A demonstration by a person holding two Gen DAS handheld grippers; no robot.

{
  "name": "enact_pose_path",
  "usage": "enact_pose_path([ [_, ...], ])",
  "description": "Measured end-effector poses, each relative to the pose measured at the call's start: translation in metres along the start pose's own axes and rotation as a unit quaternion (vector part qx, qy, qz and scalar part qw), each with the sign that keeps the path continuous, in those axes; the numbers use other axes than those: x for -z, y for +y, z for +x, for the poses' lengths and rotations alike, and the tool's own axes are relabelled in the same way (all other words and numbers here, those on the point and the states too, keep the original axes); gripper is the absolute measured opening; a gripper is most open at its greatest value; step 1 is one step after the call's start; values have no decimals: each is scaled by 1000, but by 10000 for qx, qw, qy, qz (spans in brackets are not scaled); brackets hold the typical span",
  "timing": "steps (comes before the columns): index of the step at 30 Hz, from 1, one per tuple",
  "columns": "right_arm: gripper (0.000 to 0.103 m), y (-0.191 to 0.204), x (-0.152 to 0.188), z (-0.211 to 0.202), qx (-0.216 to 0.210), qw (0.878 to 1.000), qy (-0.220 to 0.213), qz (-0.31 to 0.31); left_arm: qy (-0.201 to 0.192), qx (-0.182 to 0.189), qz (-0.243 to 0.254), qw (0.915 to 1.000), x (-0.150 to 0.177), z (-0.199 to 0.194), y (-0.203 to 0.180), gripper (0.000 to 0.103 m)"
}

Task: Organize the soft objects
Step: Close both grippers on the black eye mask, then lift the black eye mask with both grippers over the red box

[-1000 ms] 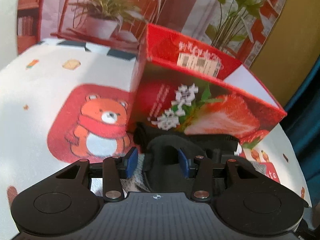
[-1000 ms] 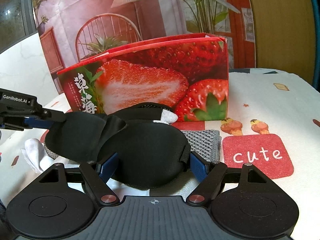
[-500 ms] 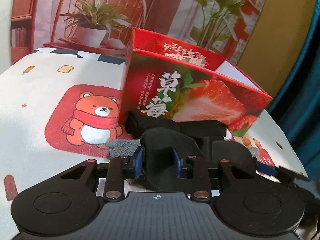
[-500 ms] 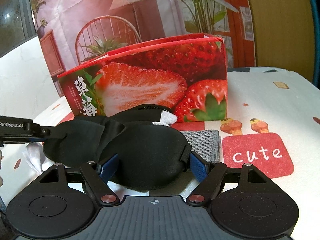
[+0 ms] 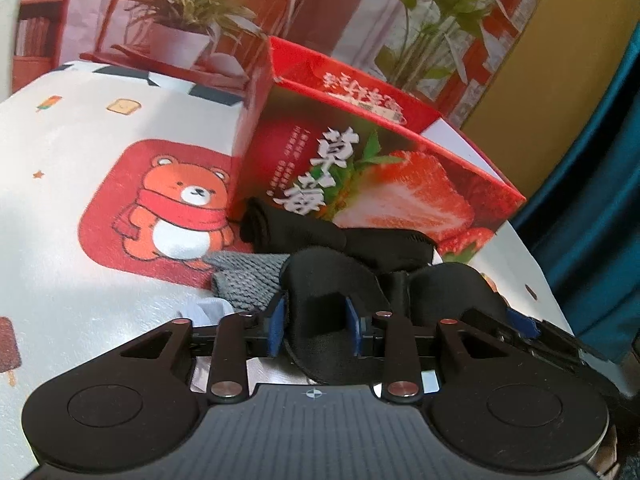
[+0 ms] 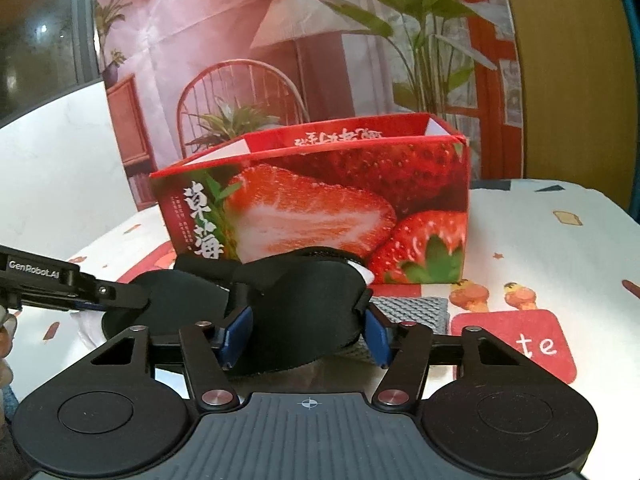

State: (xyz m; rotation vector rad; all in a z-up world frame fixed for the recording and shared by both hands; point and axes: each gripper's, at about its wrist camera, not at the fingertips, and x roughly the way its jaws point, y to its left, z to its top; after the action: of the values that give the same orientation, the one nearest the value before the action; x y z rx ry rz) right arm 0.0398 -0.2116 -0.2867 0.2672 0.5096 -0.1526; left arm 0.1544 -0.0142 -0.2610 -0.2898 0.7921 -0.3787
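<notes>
Right wrist: one black eye mask, one strawberry box, one grey cloth.

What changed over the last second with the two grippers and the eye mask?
The right gripper has closed in from wide open; its jaws are closing on one cup of the eye mask. The left gripper closed on the other cup, then eased and is opening slightly, cup between its jaws. The mask now looks lifted. The strawberry box and grey cloth stayed put.
</notes>
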Motion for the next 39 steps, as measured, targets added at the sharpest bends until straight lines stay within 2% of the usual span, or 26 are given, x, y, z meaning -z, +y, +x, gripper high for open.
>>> enact_pose_path([
  [2,51,-3,0,0,64,9999,8,83,99,16,90,9999,1,3,-3,42],
  [6,50,-5,1,1,128,9998,38,142,112,-49,274,9996,3,5,-8,43],
  [10,48,-6,1,1,140,9998,38,127,53,-129,170,9998,3,4,-3,33],
  [13,41,-6,1,1,134,9998,47,144,-16,-134,141,9998,2,1,-2,28],
  [15,33,-6,0,-1,92,9998,29,171,-105,-121,180,9997,2,-3,-4,25],
  [20,24,-3,-2,-8,19,9999,-83,107,-389,-43,368,9986,0,-14,-12,21],
  [26,20,1,-3,-8,-34,10000,-69,-9,-528,14,640,9965,0,-20,-22,19],
  [33,16,1,-1,-5,16,10000,26,-14,-268,-93,502,9983,1,-12,-13,19],
  [39,15,2,-1,-5,13,10000,19,-44,-360,-34,532,9979,0,-15,-14,19],
])
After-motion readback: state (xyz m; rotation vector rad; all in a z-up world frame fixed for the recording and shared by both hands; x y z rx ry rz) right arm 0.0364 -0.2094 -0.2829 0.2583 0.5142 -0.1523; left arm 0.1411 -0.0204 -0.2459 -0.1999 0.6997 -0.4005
